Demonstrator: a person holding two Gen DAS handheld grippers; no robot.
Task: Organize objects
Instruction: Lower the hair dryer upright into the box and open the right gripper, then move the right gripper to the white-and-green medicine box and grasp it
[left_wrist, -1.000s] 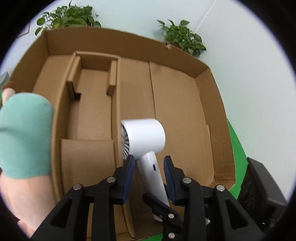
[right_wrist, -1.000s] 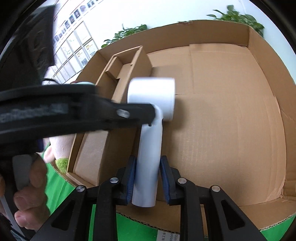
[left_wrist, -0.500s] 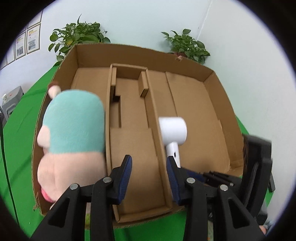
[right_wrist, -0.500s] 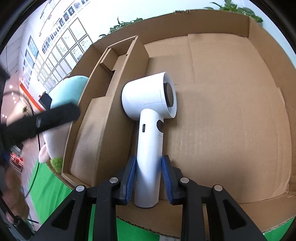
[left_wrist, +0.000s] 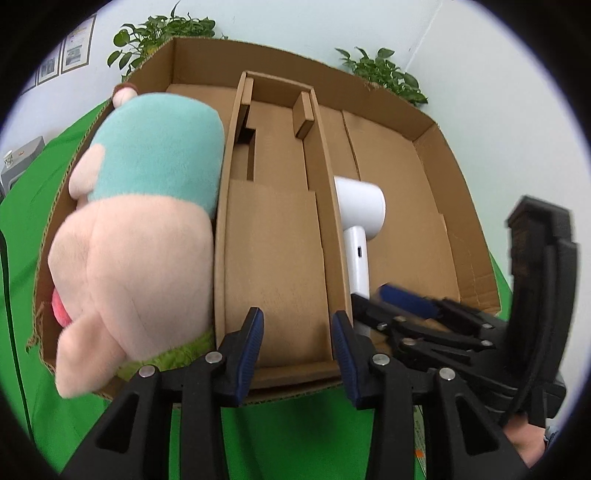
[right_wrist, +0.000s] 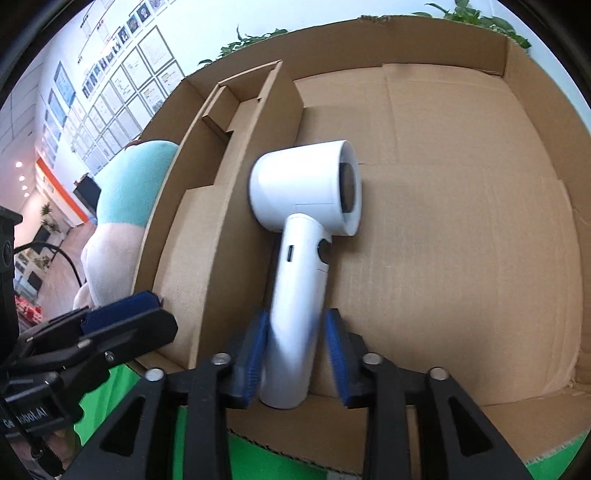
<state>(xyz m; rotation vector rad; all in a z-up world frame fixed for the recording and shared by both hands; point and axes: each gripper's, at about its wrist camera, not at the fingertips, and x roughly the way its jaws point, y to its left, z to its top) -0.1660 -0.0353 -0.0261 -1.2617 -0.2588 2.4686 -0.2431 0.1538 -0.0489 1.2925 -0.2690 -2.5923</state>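
Hair dryer released in the box's wide right compartment

The right gripper (right_wrist: 295, 350) jaws have just been opening, the hair dryer (right_wrist: 306, 236) handle loose between them, nozzle aimed right, long axis running away from them. The left gripper (left_wrist: 297, 347) is held open, empty, above the cardboard box (left_wrist: 447, 192); a plush toy (left_wrist: 140, 229) lies leftmost.

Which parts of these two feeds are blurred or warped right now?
Left wrist view: the right gripper is smeared by motion, the box walls bow with fisheye, corners vignetted black. Right wrist view: the dryer handle and the blue pads are blurred; its head is sharp.
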